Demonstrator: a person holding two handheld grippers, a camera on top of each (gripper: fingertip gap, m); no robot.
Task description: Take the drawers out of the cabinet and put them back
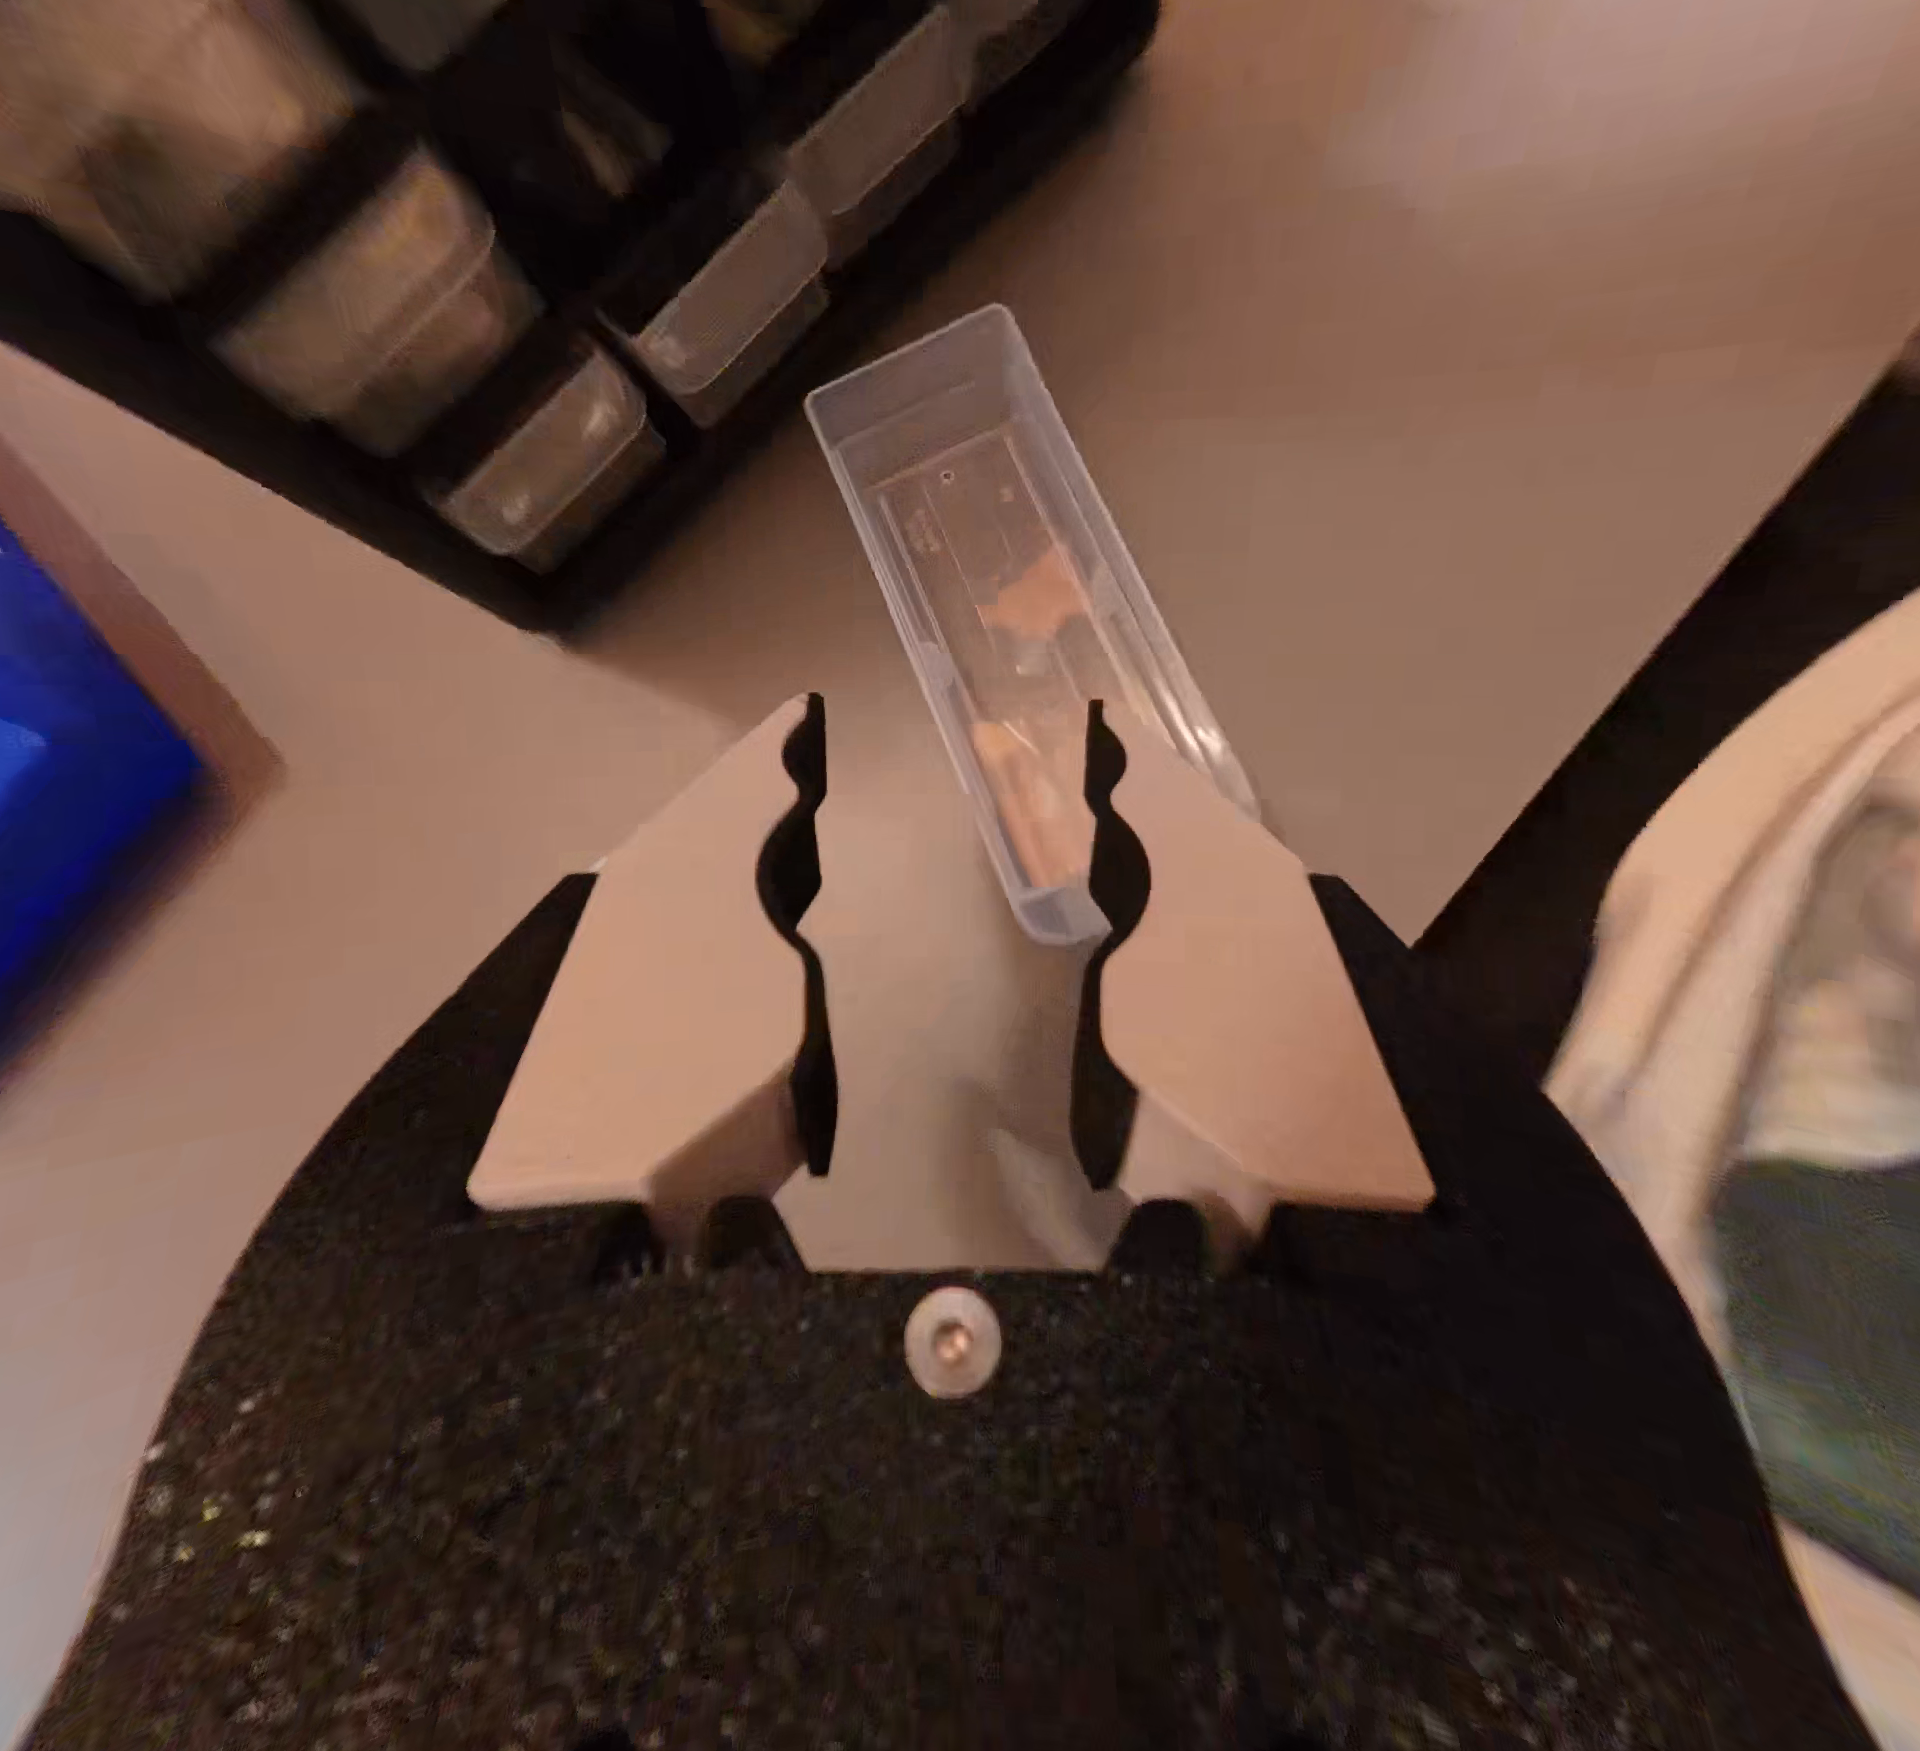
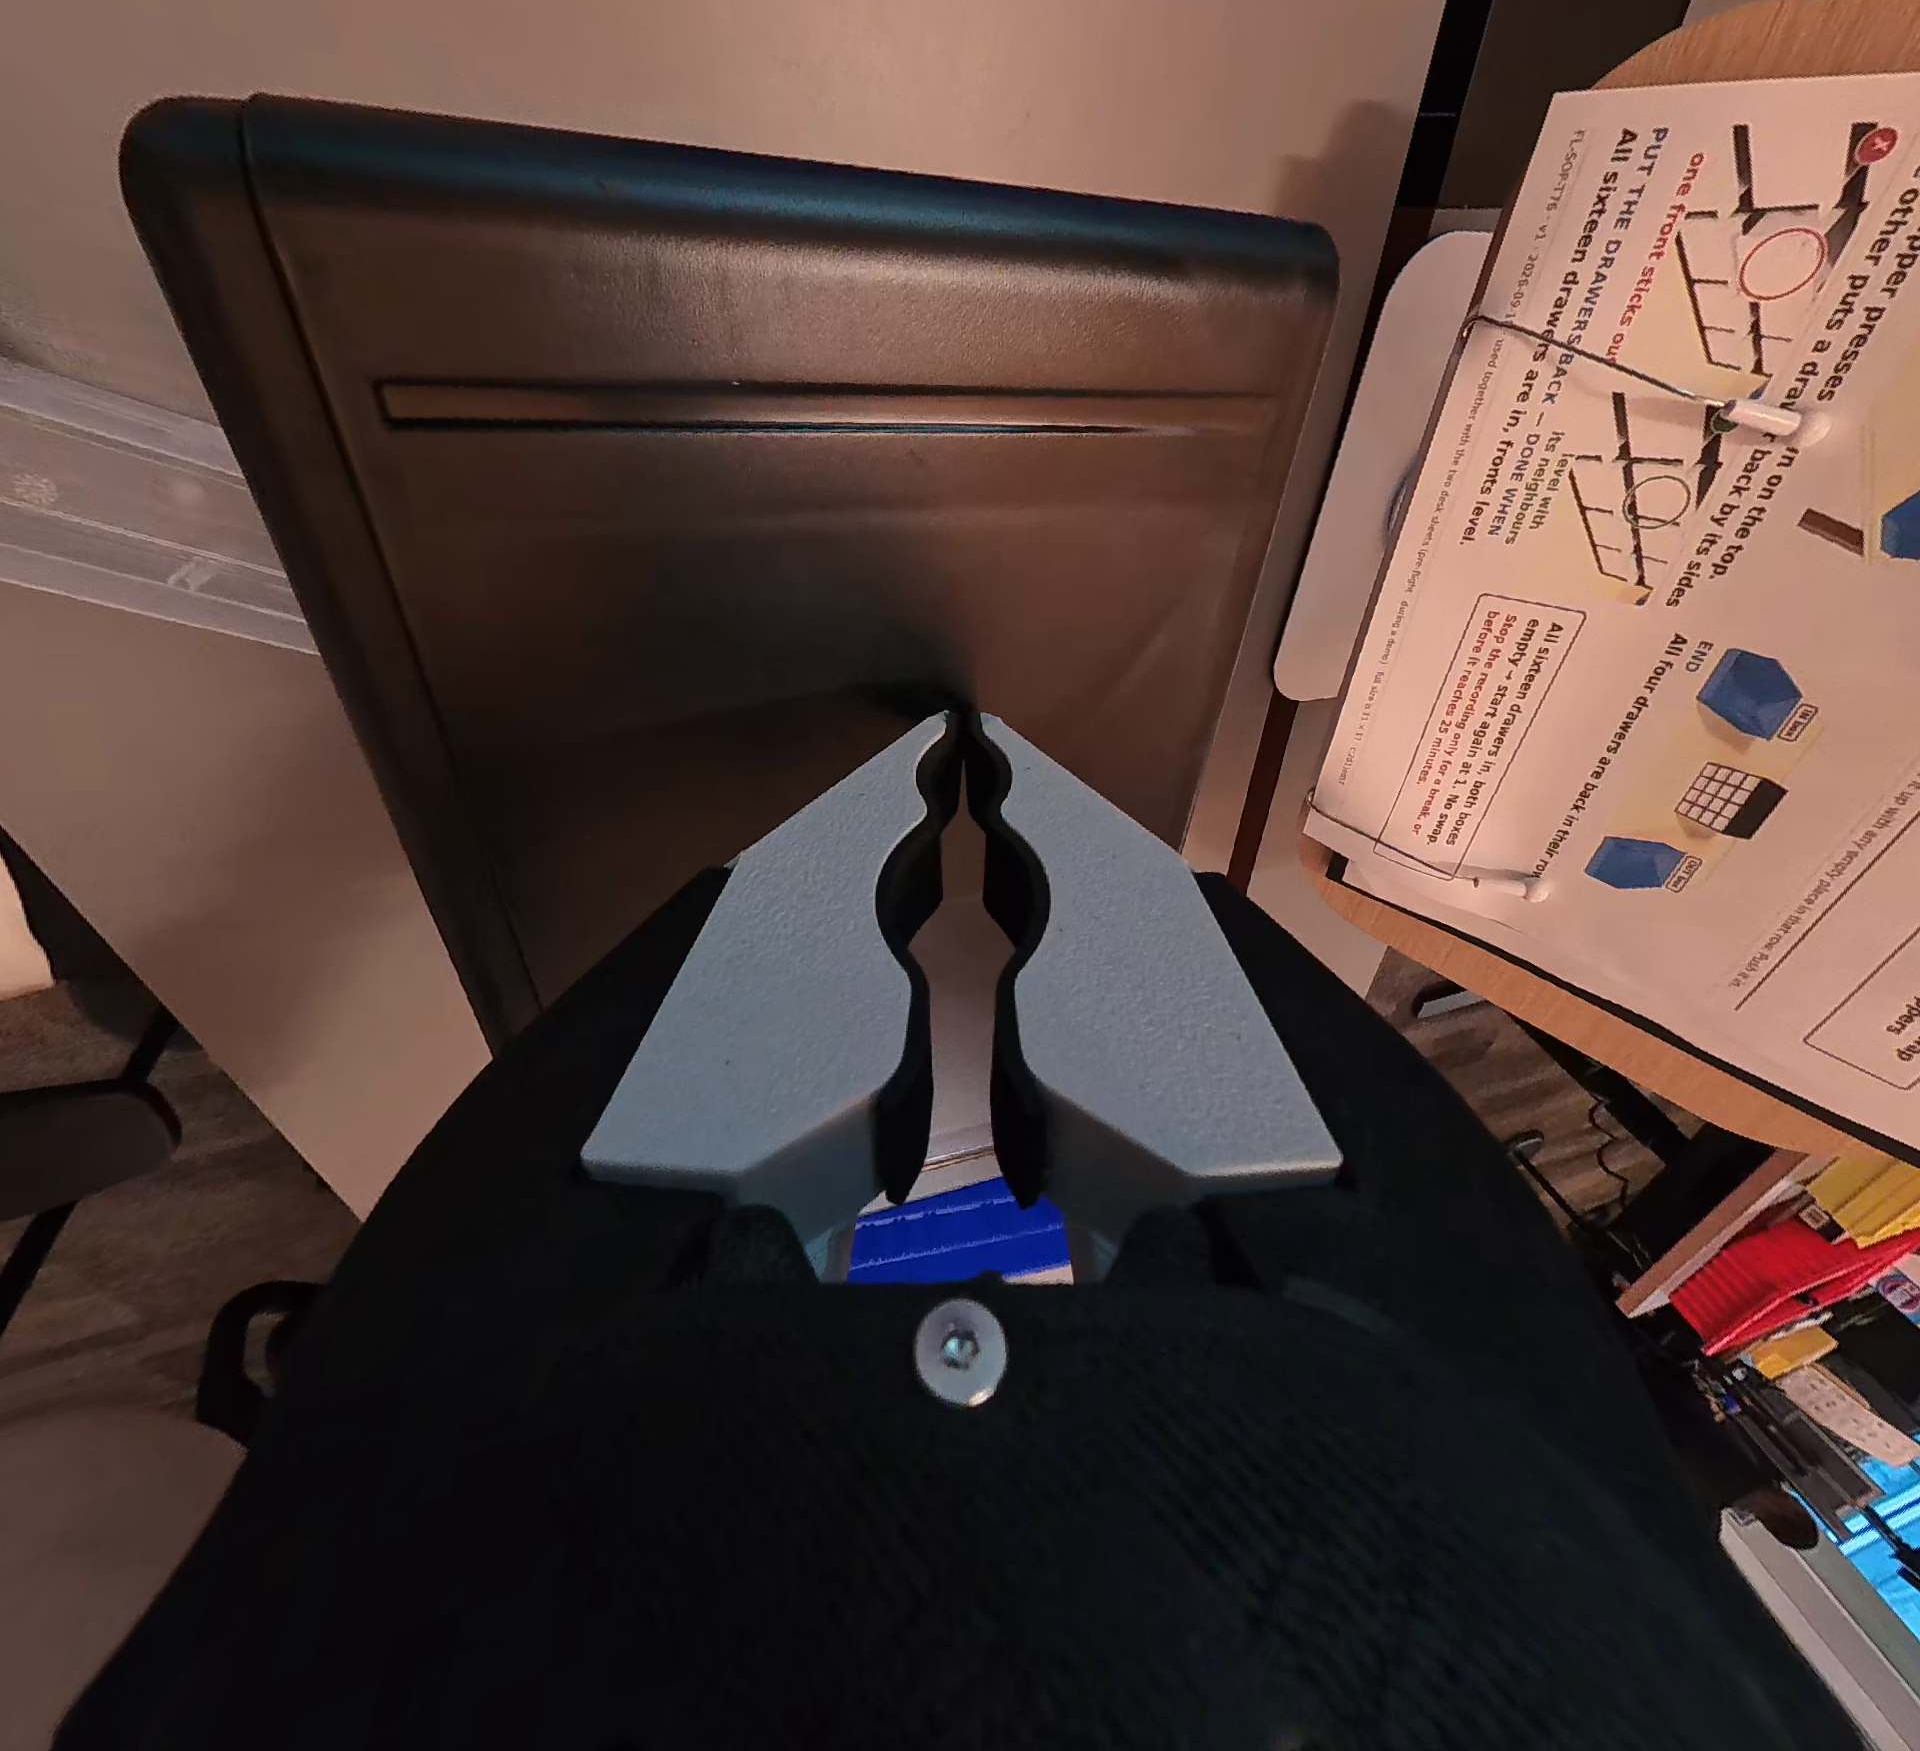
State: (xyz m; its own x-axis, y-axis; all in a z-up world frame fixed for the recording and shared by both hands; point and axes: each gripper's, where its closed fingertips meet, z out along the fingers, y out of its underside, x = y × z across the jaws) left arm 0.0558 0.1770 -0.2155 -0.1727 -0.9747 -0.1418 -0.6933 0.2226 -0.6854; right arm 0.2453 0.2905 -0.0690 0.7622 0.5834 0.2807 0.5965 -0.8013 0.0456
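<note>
In the left wrist view the black cabinet stands at the upper left, with several clear drawers in its slots and one dark open slot. One clear drawer lies out on the beige table, holding small parts. My left gripper is open just above it, and the drawer's near end lies against the right finger's pad. In the right wrist view my right gripper is shut and empty, its tips touching the cabinet's smooth black top.
A blue object lies at the left edge and pale fabric past the table's right edge. A printed sheet is clipped to a wooden board on the right. Clear plastic pieces lie left of the cabinet. Coloured items sit lower right.
</note>
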